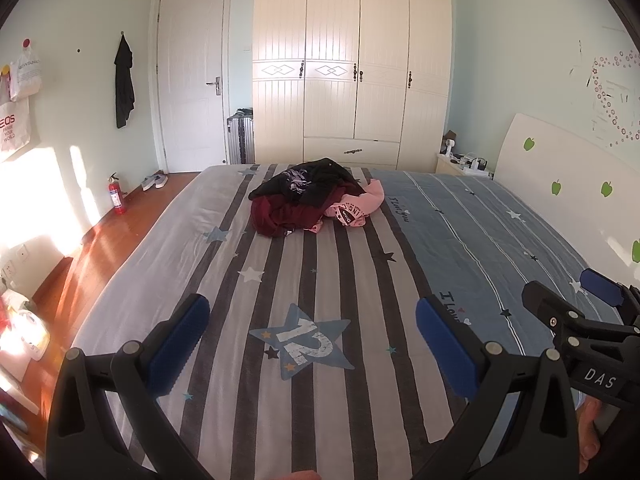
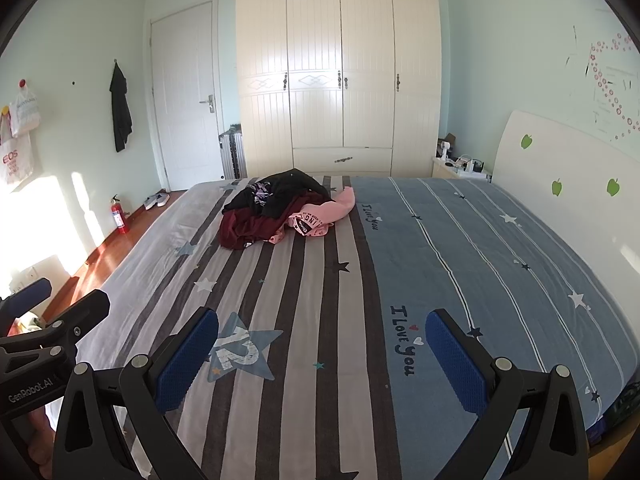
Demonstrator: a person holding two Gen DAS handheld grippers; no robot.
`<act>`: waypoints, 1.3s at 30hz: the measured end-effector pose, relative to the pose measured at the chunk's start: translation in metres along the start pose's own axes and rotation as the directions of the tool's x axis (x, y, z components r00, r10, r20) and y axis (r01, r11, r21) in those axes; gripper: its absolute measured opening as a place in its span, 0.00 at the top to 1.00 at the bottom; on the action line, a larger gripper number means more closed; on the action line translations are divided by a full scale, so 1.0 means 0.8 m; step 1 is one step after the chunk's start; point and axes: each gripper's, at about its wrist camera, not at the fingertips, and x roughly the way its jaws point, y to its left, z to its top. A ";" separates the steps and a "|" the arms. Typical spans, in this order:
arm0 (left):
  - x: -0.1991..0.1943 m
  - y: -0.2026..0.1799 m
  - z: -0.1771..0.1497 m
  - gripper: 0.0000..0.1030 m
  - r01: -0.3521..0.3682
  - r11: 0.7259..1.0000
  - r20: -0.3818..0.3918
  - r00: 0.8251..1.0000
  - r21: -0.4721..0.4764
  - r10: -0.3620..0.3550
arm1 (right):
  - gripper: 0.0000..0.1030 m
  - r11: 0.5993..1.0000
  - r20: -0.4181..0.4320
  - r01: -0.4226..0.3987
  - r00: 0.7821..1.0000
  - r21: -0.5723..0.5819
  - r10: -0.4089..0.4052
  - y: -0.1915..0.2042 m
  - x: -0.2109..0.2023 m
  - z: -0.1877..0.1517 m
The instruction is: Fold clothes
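A heap of clothes lies on the far half of the bed: a black garment (image 1: 316,180) on top, a maroon one (image 1: 280,216) at the front left, a pink one (image 1: 360,204) at the right. The right wrist view shows the same heap (image 2: 280,212). My left gripper (image 1: 312,344) is open and empty, held over the near part of the bed, well short of the heap. My right gripper (image 2: 322,360) is open and empty too, beside the left one. Each gripper shows at the edge of the other's view.
The bed (image 1: 500,240) has a striped grey and blue cover with stars. A white headboard (image 1: 560,176) stands at the right. A cream wardrobe (image 1: 352,72), a suitcase (image 1: 240,140) and a door (image 1: 188,80) stand beyond. A red fire extinguisher (image 1: 117,196) stands on the wood floor at left.
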 end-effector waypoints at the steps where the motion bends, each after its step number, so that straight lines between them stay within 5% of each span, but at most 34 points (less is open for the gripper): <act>1: 0.000 0.000 0.000 0.01 0.000 1.000 0.001 1.000 0.001 0.000 | 0.00 1.000 0.001 0.000 1.000 0.000 0.000 0.000 0.000 0.000; 39: -0.010 0.002 0.005 0.01 0.011 1.000 0.008 1.000 -0.016 -0.011 | 0.00 1.000 0.012 0.005 1.000 0.001 -0.005 0.002 -0.006 0.004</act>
